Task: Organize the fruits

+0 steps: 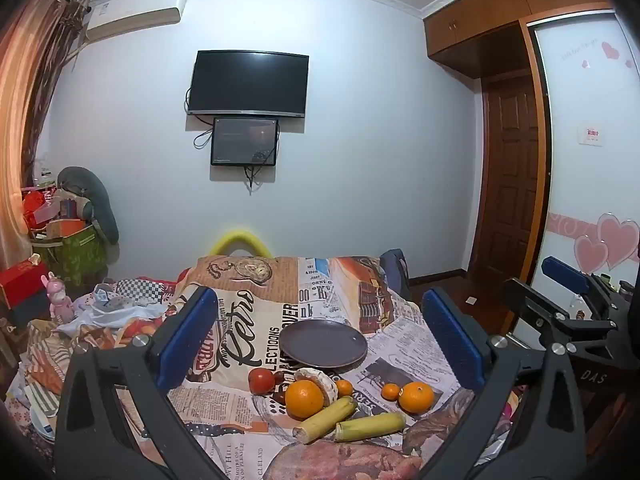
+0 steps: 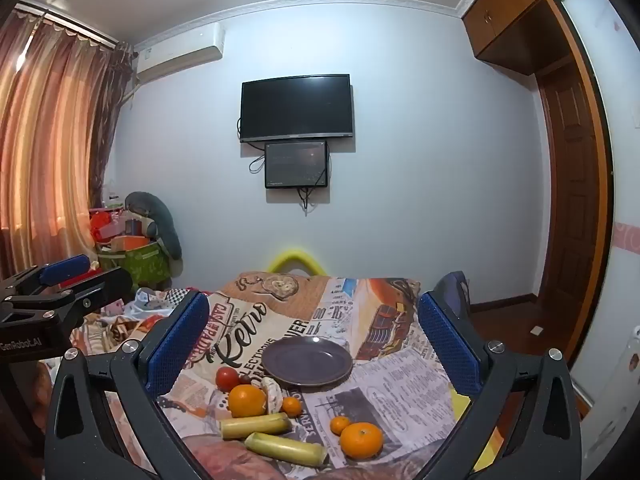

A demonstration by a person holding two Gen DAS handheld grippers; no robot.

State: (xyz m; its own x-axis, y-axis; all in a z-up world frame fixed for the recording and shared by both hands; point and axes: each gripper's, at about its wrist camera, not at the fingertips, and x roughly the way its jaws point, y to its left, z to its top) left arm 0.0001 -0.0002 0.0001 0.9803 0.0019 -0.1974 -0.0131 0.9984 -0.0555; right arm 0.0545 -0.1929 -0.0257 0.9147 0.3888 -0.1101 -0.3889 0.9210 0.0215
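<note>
You have an empty dark plate [image 2: 307, 361] mid-tabletop; nearer you lie a tomato [image 2: 227, 378], two big oranges [image 2: 247, 400], two small ones [image 2: 339, 425], and two yellow-green stalks [image 2: 256, 425] lying flat.

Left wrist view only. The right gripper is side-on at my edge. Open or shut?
Observer: Open. The right wrist view shows the right gripper with its fingers wide apart and nothing between them.
Operator: Anything past the cloth on the right? My own finger blocks it.
Observer: A flat yellow patch at the cloth's right edge. I can't tell what it is.
Operator: Does that view catch my gripper?
Observer: Yes. The left gripper shows side-on at its left edge, well left of the fruit.
</note>
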